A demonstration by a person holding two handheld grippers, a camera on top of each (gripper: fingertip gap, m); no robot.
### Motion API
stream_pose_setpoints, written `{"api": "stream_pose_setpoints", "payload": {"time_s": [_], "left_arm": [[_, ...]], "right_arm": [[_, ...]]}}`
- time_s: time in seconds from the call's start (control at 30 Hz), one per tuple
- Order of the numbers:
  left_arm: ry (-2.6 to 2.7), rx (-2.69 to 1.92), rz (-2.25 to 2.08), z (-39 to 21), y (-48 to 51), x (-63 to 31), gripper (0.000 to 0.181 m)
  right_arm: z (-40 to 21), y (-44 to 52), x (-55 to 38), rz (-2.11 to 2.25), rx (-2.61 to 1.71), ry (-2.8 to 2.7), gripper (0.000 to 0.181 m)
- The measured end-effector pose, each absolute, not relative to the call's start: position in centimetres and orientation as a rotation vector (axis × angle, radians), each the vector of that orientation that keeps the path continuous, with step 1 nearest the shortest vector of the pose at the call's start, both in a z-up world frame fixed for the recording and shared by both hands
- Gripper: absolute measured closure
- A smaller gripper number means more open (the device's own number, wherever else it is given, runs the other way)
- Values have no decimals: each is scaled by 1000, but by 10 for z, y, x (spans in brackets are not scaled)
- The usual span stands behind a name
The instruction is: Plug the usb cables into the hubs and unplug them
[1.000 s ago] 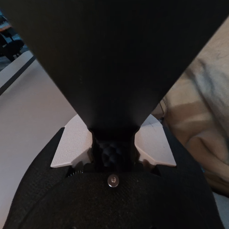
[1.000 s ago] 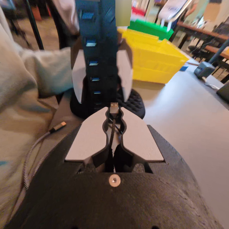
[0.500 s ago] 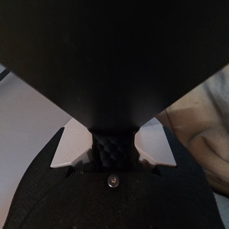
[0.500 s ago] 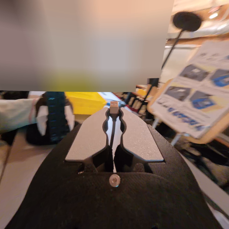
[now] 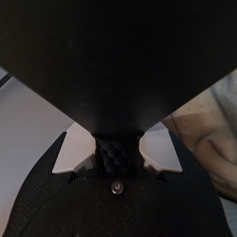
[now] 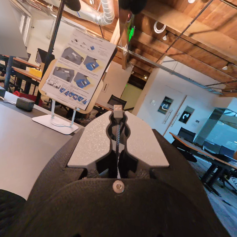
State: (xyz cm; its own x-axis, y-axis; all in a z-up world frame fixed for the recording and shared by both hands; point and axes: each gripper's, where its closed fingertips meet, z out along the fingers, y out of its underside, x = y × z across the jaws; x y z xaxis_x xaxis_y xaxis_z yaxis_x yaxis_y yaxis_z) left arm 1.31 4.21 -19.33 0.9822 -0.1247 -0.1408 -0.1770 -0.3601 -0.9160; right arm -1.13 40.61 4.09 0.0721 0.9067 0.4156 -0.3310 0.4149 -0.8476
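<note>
Printed things in view, wording left unquoted

We see writing and photos on an instruction sheet [image 6: 78,71] clipped to a stand on the table [image 6: 25,134], a green lit ceiling sign [image 6: 131,33], and two wall panels with phone symbols [image 6: 165,105].

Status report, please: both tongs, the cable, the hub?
Left tongs shut on hub. Right tongs shut on USB plug, aimed away from hub. No obstruction seen.
</note>
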Motion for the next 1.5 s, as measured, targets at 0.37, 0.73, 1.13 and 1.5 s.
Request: {"api": "stream_pose_setpoints", "payload": {"time_s": [0.37, 0.73, 1.13, 1.5], "left_arm": [[211, -1943, 51, -193, 42, 13, 116], [205, -1940, 44, -193, 42, 12, 117], [217, -1722, 32, -164, 30, 14, 117], [274, -1584, 47, -141, 40, 26, 117]], "right_arm": [[-121, 463, -56, 626, -1011, -1639, 162], [-85, 308, -52, 858, -528, -1723, 135], [-207, 8, 7, 1517, 47, -2454, 115], [-189, -12, 4, 1571, 26, -2267, 126]]}}
